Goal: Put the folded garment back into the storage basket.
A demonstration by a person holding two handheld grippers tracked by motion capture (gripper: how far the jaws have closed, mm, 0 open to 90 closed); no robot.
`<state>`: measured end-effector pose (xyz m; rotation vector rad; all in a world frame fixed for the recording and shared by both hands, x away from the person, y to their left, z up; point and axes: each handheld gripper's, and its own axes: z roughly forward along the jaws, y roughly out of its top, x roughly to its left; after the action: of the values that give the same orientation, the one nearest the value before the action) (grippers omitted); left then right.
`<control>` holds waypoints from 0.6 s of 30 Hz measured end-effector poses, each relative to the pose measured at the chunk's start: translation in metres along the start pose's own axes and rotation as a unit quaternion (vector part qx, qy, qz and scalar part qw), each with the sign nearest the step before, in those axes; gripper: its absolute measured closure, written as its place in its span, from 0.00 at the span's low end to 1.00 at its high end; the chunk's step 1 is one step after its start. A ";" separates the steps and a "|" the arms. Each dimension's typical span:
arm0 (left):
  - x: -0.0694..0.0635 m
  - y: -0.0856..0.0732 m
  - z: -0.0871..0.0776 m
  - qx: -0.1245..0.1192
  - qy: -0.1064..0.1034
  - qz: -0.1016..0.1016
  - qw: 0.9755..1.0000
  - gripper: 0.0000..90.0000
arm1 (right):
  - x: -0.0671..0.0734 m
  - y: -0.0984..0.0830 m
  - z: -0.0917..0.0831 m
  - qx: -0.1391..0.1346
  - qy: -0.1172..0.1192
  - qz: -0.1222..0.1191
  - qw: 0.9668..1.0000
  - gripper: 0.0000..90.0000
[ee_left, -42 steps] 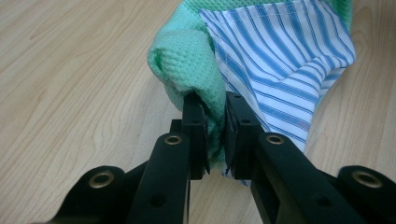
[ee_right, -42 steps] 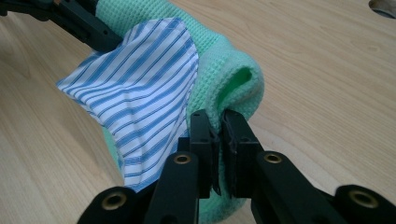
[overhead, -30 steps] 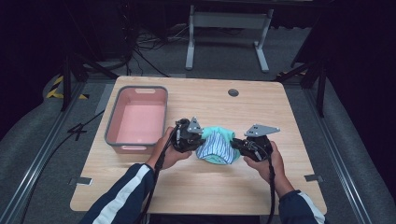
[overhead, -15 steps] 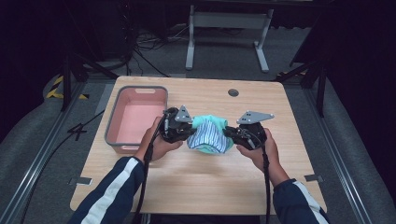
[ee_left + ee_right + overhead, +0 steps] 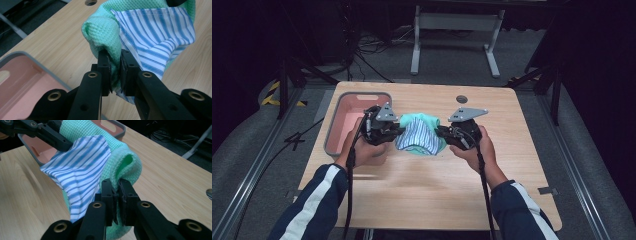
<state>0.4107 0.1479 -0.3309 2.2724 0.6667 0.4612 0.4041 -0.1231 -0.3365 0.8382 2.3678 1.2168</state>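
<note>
Green waffle-weave cloth bundle with blue-striped white fabric (image 5: 419, 135), long axis nine-to-three o'clock, left tool (image 5: 398, 131) and right tool (image 5: 440, 133) clamped on opposite ends, above wooden worktop (image 5: 427, 190), pink grey-rimmed tub (image 5: 343, 125) at nine o'clock.

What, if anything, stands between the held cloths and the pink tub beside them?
Nothing visible does. Both grippers, left and right, grip the green and striped cloths; only bare table separates them from the tub.

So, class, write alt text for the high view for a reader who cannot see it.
Two hand-held grippers, left gripper and right gripper, clamp opposite ends of a folded bundle of green cloth and blue-striped cloth above a wooden table. A pink tray sits at left.
</note>
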 end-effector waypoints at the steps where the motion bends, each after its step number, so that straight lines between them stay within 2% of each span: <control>1: 0.002 -0.001 -0.003 -0.001 0.001 -0.004 1.000 0.89 | 0.002 0.004 0.002 -0.002 0.001 -0.002 1.000 0.93; 7: 0.016 -0.012 -0.025 -0.010 0.017 -0.016 1.000 0.89 | 0.011 0.026 0.014 -0.012 0.014 -0.009 1.000 0.93; 9: 0.019 -0.016 -0.032 -0.013 0.020 -0.027 0.999 0.89 | 0.015 0.032 0.018 -0.015 0.017 -0.013 1.000 0.93; 18: 0.036 -0.035 -0.051 -0.011 0.040 -0.045 0.998 0.89 | 0.028 0.052 0.041 -0.016 0.033 -0.022 0.999 0.93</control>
<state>0.4028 0.2176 -0.3164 2.2030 0.7967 0.5169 0.4227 -0.0562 -0.3185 0.7419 2.3987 1.2802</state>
